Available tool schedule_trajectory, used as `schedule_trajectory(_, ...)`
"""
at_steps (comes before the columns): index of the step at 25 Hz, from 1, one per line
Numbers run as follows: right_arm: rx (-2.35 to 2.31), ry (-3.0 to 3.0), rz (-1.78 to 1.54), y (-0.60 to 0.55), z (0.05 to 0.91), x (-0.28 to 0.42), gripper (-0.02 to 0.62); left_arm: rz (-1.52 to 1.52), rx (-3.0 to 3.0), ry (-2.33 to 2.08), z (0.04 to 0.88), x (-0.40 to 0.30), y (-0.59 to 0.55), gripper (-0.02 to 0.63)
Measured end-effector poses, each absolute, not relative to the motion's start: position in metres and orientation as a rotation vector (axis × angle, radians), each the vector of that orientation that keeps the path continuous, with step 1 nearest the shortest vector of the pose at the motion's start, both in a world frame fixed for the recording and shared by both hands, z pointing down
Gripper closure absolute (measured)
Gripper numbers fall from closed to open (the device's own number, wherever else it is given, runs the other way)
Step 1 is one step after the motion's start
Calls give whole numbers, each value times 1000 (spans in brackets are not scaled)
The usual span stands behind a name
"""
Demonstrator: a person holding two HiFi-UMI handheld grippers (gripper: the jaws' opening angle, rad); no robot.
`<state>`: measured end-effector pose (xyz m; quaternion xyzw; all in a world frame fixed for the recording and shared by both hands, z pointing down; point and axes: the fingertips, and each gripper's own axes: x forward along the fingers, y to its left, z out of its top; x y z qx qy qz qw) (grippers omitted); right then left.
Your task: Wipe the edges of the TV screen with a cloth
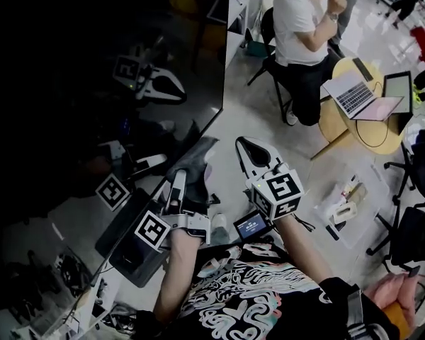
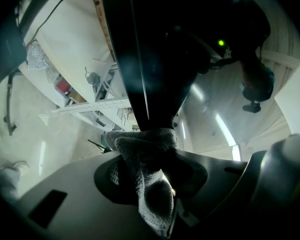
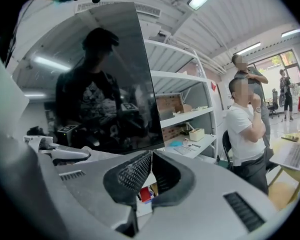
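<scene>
Nearest, the wearer's black printed T-shirt [image 1: 248, 296] fills the bottom of the head view, with both forearms reaching out from it. The left gripper [image 1: 186, 179] has its jaws clamped on a grey cloth [image 1: 196, 160]. The cloth bunches between the jaws and sits against the near edge of the TV screen [image 1: 92, 83]. In the left gripper view the cloth [image 2: 146, 154] is folded round the dark edge of the panel [image 2: 140, 54] and touches it on both sides.

Just to the right, the right gripper [image 1: 249, 146] hangs near that same edge but apart from it. Its jaws meet tip to tip with nothing between them. The glossy black screen [image 3: 100, 79] mirrors the wearer and both grippers.

Farther off on the right, a person in a white shirt [image 1: 301, 16] sits on a chair beside a round wooden table [image 1: 340, 122], which carries an open laptop [image 1: 358, 94]. White shelving [image 3: 185, 114] stands beyond the TV.
</scene>
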<state>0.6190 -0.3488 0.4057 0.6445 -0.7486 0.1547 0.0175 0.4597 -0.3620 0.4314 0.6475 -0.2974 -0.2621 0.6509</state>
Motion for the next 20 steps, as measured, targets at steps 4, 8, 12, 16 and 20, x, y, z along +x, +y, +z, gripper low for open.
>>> schedule_trajectory(4, 1941, -2353, 483, -362, 410, 629, 566, -604, 1464, -666, 432, 477, -368, 463)
schedule_trajectory(8, 1908, -2374, 517, -370, 415, 640, 565, -630, 1449, -655, 434, 495, -378, 463)
schedule_trajectory(12, 1895, -2382, 492, -371, 409, 663, 566, -649, 1443, -640, 430, 519, -381, 463)
schedule_trajectory(16, 1896, -2393, 483, -377, 403, 683, 566, -654, 1442, -644, 428, 536, -386, 463)
schedule_trajectory(20, 1872, -2413, 474, -389, 405, 684, 566, -657, 1442, -631, 430, 543, -394, 463)
